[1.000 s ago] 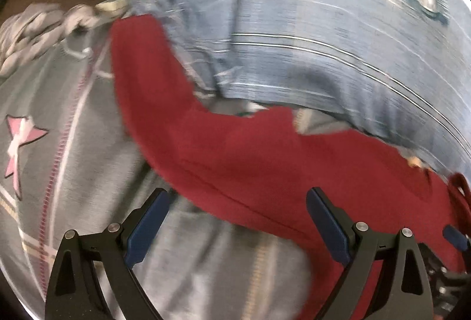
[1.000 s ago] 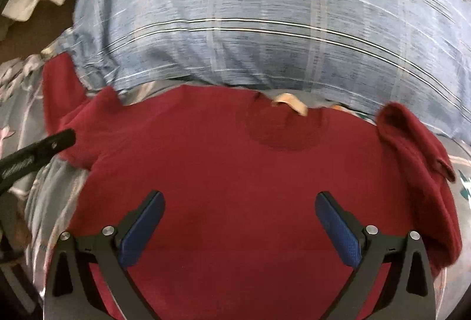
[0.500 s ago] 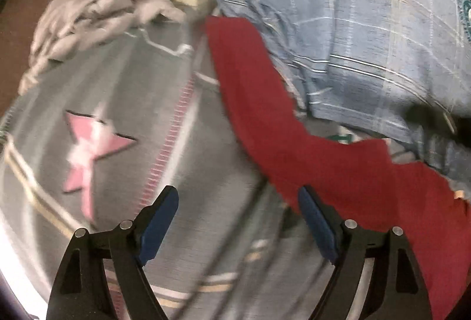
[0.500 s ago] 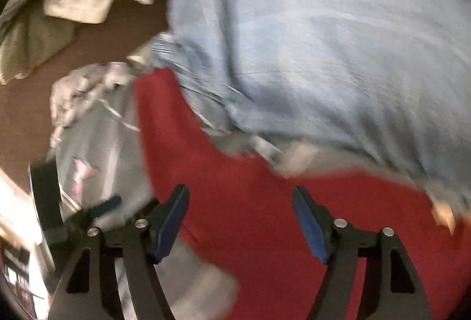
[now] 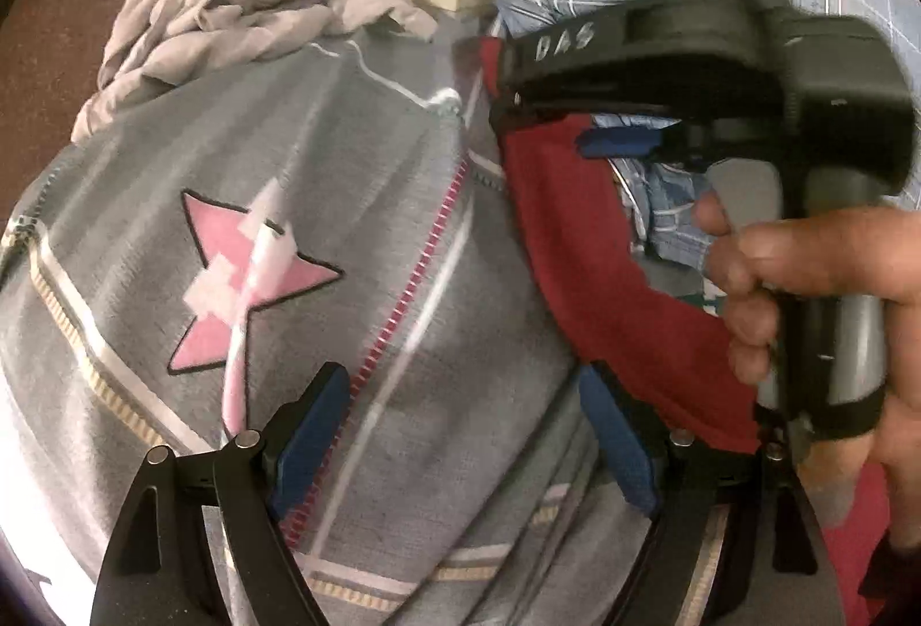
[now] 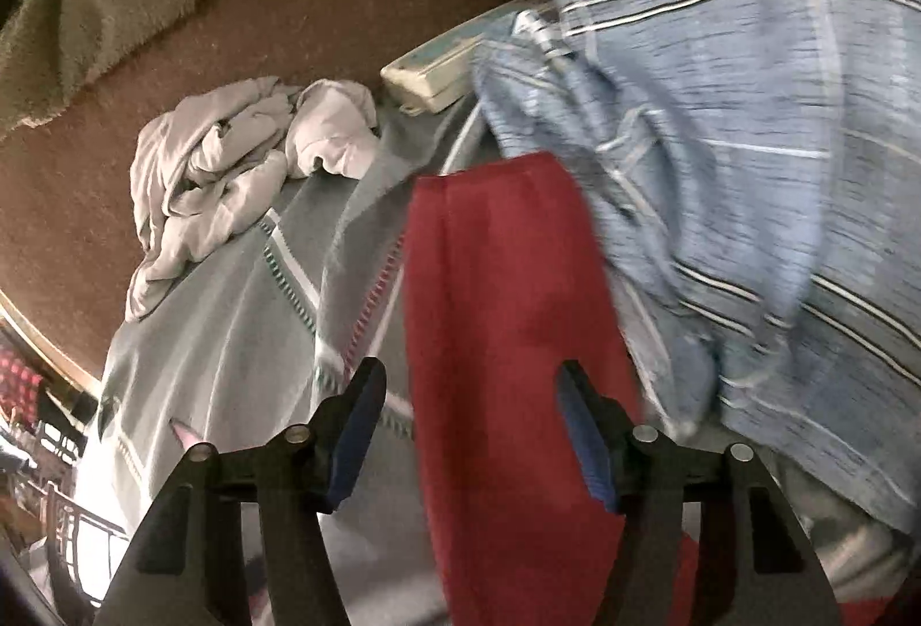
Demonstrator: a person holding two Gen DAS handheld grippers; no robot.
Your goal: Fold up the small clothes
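Red garment (image 6: 506,338) is lying soft and limp across the grey star blanket (image 5: 259,251); we are narrowing the right claw (image 6: 472,430), empty, astride its sleeve edge, the left claw (image 5: 460,430) gaping beside its hem.

Each black two-finger gripper (image 5: 466,430) carries blue pads (image 5: 308,439) and silver pivot screws (image 5: 248,438). The right unit (image 6: 469,439) (white "DAS" lettering, green indicator lamp) has a grey handle (image 5: 852,332).
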